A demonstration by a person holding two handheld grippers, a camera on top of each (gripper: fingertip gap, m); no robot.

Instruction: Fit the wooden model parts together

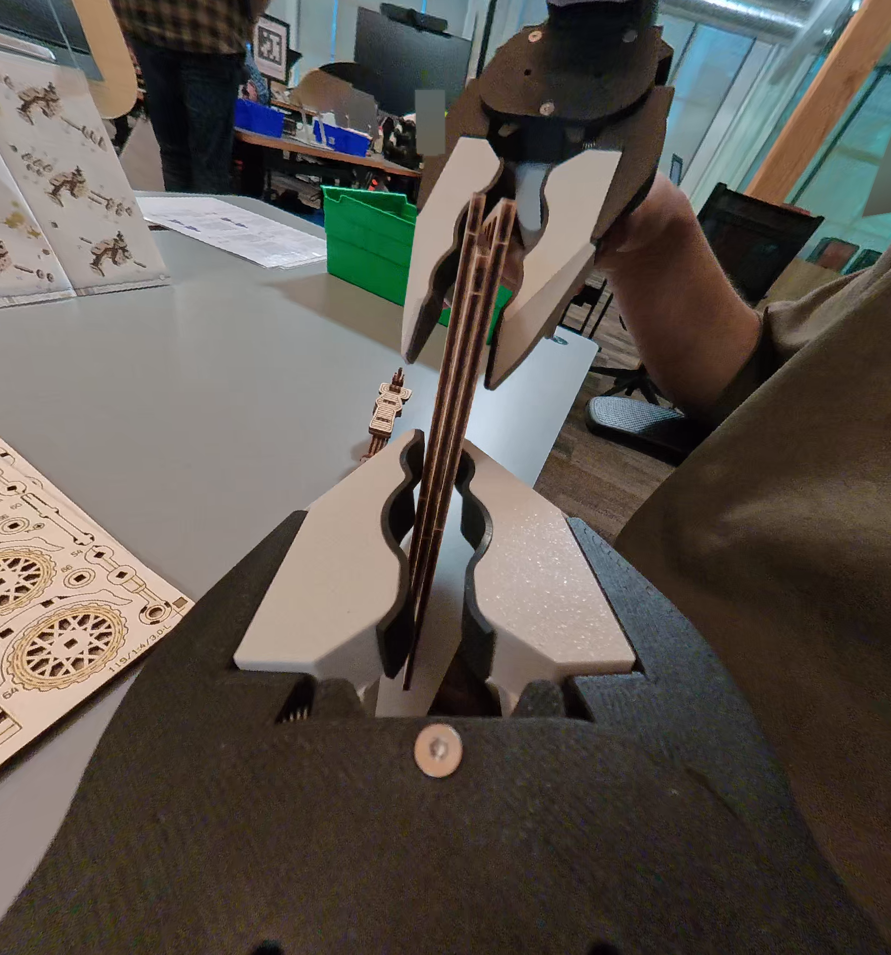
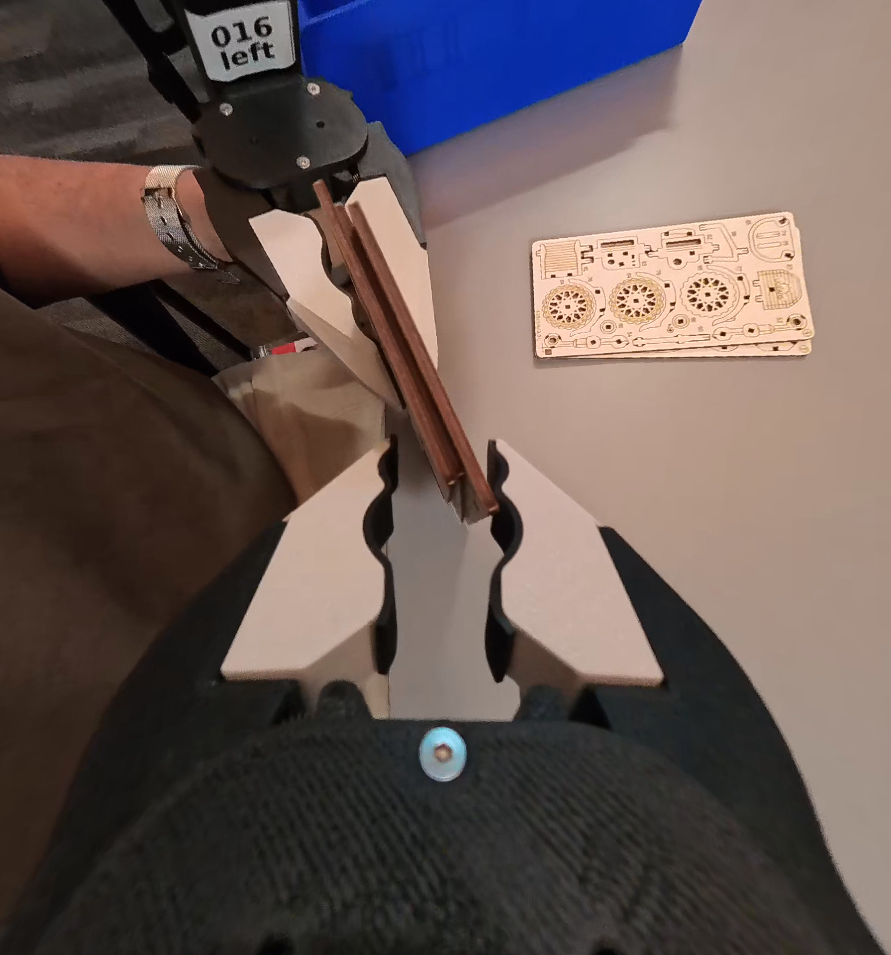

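A stack of thin wooden model sheets (image 1: 446,413), seen edge-on with dark burnt edges, runs between the two grippers above the grey table (image 1: 174,387). My left gripper (image 1: 440,449) is shut on its near end. My right gripper (image 1: 453,369) is open, with its jaws on either side of the stack's far end. In the right wrist view the stack (image 2: 407,351) slants down from the left gripper (image 2: 417,385) into the gap of the right gripper (image 2: 443,449). The stack's corner lies close against the right-hand finger (image 2: 505,496).
A small assembled wooden part (image 1: 389,408) lies on the table beyond the stack. A flat sheet of uncut wooden parts (image 2: 670,289) lies on the table and also shows in the left wrist view (image 1: 45,594). Instruction pages (image 1: 55,170) stand at the back left. A green bin (image 1: 365,232) and a blue bin (image 2: 484,62) sit at the table's edges. My two grippers' fingertips are within a few centimetres of each other.
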